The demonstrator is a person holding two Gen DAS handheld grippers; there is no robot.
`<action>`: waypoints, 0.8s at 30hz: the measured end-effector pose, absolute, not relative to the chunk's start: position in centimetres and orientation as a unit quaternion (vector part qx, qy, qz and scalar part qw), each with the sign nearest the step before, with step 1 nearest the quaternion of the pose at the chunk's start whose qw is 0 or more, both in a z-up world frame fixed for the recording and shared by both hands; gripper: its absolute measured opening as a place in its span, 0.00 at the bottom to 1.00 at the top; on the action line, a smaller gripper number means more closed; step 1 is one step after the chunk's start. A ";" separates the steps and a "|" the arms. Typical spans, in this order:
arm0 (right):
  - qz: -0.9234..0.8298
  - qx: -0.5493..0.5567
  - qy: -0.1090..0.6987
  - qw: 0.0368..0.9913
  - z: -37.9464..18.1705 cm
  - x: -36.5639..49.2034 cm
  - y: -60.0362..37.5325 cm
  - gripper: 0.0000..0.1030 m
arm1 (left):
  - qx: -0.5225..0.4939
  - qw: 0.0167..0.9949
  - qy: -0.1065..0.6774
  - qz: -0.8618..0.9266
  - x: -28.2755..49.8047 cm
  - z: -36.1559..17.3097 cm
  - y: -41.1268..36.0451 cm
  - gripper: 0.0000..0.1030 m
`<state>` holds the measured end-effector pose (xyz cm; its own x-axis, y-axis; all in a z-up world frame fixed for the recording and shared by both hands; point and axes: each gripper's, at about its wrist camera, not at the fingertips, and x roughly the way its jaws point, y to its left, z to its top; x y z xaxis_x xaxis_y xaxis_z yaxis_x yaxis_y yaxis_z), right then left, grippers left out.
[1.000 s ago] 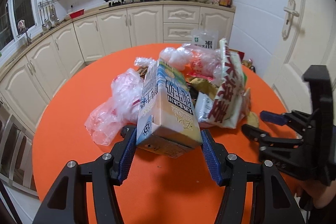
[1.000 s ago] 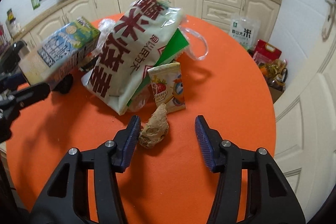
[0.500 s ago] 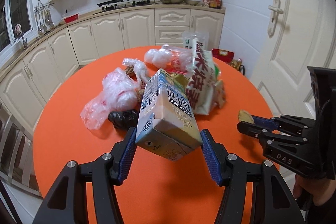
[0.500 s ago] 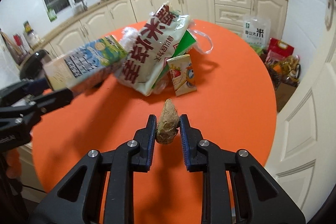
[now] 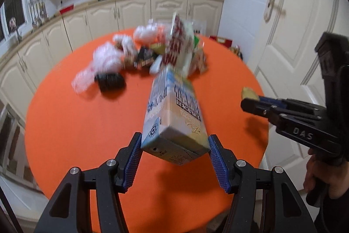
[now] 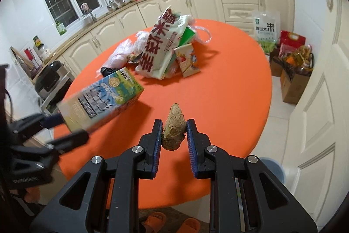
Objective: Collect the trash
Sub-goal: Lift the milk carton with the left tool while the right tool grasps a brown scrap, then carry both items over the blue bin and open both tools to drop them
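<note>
My left gripper (image 5: 174, 145) is shut on the base of a blue-and-cream milk carton (image 5: 174, 115), held tilted above the orange round table (image 5: 76, 123). The same carton (image 6: 102, 99) and left gripper (image 6: 65, 128) show at the left of the right wrist view. My right gripper (image 6: 174, 126) is shut on a brown knobbly ginger piece (image 6: 174, 130), held above the table's near part. It appears as the right gripper (image 5: 250, 102) with the ginger piece (image 5: 248, 93) at the right of the left wrist view. The trash pile sits beyond: a large red-lettered bag (image 6: 159, 47), a small strawberry carton (image 6: 187, 60), and plastic bags (image 5: 106, 58).
A black crumpled item (image 5: 111, 82) lies by the plastic bags. On the floor are a rice bag (image 6: 267, 30), paper bags (image 6: 294, 71), a blue bin (image 6: 270, 169) under the table's near edge, and orange slippers (image 6: 170, 222). A white door (image 5: 283, 36) stands at the right.
The right gripper shut on the ginger piece and raised it off the table. Both grippers drew back from the pile, the left carrying the carton along.
</note>
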<state>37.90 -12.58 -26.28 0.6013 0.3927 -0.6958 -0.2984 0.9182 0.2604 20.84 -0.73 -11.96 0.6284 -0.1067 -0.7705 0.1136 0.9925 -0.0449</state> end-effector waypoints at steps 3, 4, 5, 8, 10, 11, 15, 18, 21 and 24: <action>0.200 0.053 0.405 0.890 -26.7 37.4 -11.5 0.21 | -0.020 0.894 0.443 -0.065 21.6 -12.5 -0.4 0.55; 0.204 0.050 0.407 0.889 -26.8 37.4 -11.1 0.21 | -0.025 0.891 0.448 -0.063 21.9 -12.8 -0.3 0.55; 0.207 0.046 0.409 0.888 -26.8 37.4 -10.7 0.21 | -0.027 0.890 0.450 -0.063 22.1 -12.9 -0.3 0.55; 0.213 0.041 0.412 0.885 -27.2 37.6 -10.0 0.21 | -0.044 0.886 0.456 -0.070 22.7 -13.0 0.1 0.56; 0.212 0.039 0.415 0.884 -27.5 37.7 -9.7 0.21 | -0.053 0.884 0.458 -0.071 23.2 -13.0 0.4 0.56; 0.213 0.038 0.416 0.883 -27.6 37.7 -9.7 0.21 | -0.054 0.884 0.458 -0.073 23.4 -13.0 0.4 0.57; 0.214 0.037 0.420 0.881 -28.1 37.9 -9.4 0.21 | -0.062 0.885 0.455 -0.081 24.2 -13.2 0.6 0.58; 0.212 0.035 0.422 0.881 -28.3 38.1 -9.1 0.21 | -0.032 0.888 0.453 -0.064 24.8 -13.5 0.1 0.58; 0.212 0.035 0.423 0.880 -28.4 38.1 -9.1 0.21 | -0.005 0.888 0.455 -0.065 25.1 -13.9 -0.8 0.47; 0.211 0.037 0.423 0.880 -28.3 38.1 -9.2 0.21 | 0.020 0.891 0.451 -0.054 25.3 -14.2 -1.6 0.44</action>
<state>38.07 -9.17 -28.35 0.5530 0.4031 -0.7292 -0.3409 0.9080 0.2434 25.32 -1.64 -14.24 0.5868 -0.0780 -0.8060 0.1132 0.9935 -0.0137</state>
